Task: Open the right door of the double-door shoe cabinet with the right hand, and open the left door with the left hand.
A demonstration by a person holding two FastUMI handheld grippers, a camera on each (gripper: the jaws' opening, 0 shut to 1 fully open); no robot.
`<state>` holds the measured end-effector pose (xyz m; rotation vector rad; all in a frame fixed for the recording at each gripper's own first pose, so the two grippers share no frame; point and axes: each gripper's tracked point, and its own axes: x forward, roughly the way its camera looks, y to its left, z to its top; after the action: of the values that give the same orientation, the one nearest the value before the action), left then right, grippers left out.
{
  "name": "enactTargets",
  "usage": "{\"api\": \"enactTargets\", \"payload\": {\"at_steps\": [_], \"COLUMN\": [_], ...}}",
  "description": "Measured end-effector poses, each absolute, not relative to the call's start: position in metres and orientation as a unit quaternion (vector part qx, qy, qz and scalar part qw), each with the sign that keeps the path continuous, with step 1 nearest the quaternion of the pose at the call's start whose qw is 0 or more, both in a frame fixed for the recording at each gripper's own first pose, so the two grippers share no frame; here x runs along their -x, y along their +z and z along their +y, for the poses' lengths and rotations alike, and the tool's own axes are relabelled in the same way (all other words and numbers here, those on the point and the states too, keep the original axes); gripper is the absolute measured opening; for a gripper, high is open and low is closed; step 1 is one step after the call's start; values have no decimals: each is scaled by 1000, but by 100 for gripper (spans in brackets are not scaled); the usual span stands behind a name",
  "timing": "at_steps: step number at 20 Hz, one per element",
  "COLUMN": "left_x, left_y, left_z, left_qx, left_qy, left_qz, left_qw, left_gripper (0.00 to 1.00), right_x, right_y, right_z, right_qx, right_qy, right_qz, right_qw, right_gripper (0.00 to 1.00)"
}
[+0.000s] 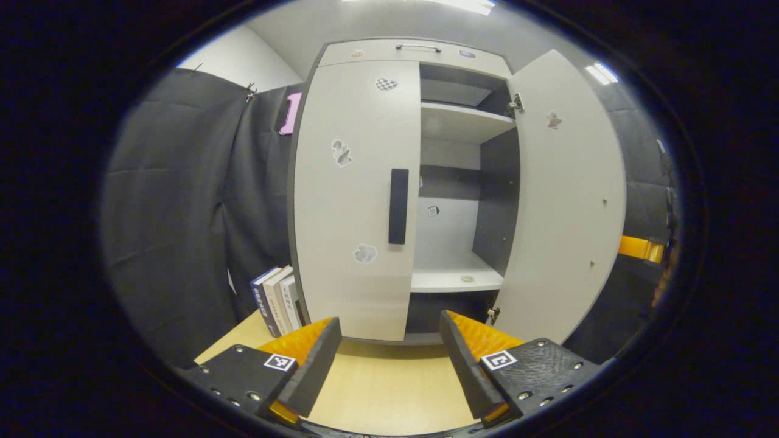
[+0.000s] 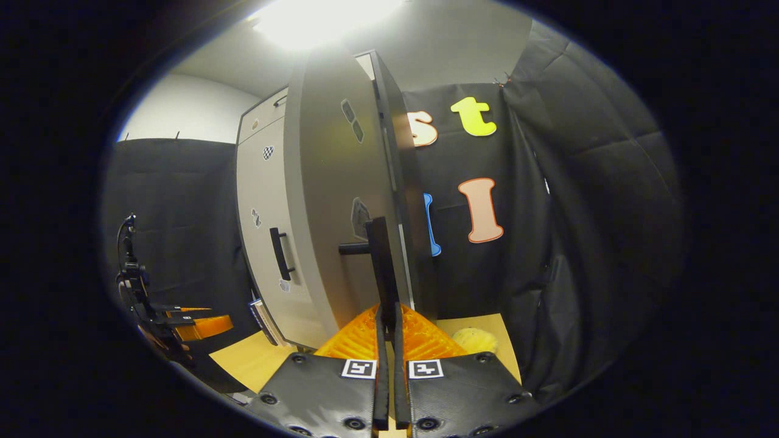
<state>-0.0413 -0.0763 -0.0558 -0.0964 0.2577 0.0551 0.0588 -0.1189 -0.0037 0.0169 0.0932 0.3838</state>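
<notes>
The pale grey shoe cabinet stands on a wooden table. In the left gripper view its left door [image 1: 353, 201] is closed, with a black vertical handle [image 1: 398, 205] near its inner edge. The right door [image 1: 566, 201] is swung wide open, baring the shelves [image 1: 453, 280]. My left gripper [image 1: 389, 353] is open, low in front of the cabinet and short of the left handle. In the right gripper view the right door [image 2: 328, 213] stands almost edge-on. My right gripper [image 2: 386, 311] is shut on the lower end of its black handle [image 2: 378, 261].
Several books [image 1: 279, 301] lean against the cabinet's left side. A yellowish soft object [image 2: 475, 340] lies on the table [image 2: 243, 359] behind the open door. Black cloth walls close in on both sides. The left gripper [image 2: 188, 325] shows far off to the left.
</notes>
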Motion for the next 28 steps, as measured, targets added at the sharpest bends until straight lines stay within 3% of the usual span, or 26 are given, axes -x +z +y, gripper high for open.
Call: {"api": "enactTargets", "payload": {"at_steps": [2,3,7,11,12,14,18,19,20,28], "left_x": [44,44,37,16,10,-1,-24,-30,-37,-74], "left_y": [-53,-50,-39,-20,-15,-11,-6,-4,-3,-4], "left_z": [-75,-74,-68,-77,-77,-70,-61,-64,-68,-72], "left_qx": [53,55,62,84,83,67,55,64,73,70], "left_qy": [19,17,15,-3,-9,-6,0,-4,-8,-6], "left_qz": [121,115,91,56,48,38,26,21,18,17], "left_qw": [991,992,994,995,995,997,998,998,997,997], "left_gripper": [94,94,94,94,94,93,94,94,94,93], "right_x": [-38,-24,-4,-5,-9,-28,-69,-76,-88,-152], "right_y": [-9,-13,-16,-6,0,6,14,22,27,34], "right_z": [-122,-130,-183,-220,-228,-243,-249,-255,-260,-281], "right_qx": [-36,-44,-45,-50,-47,-32,6,16,22,16], "right_qy": [184,174,85,25,7,-19,-34,-44,-56,-89], "right_qz": [61,66,71,65,55,41,25,9,-8,-23], "right_qw": [980,982,993,996,997,998,999,999,998,996], "right_gripper": [8,3,3,0,6,7,73,77,95,98]}}
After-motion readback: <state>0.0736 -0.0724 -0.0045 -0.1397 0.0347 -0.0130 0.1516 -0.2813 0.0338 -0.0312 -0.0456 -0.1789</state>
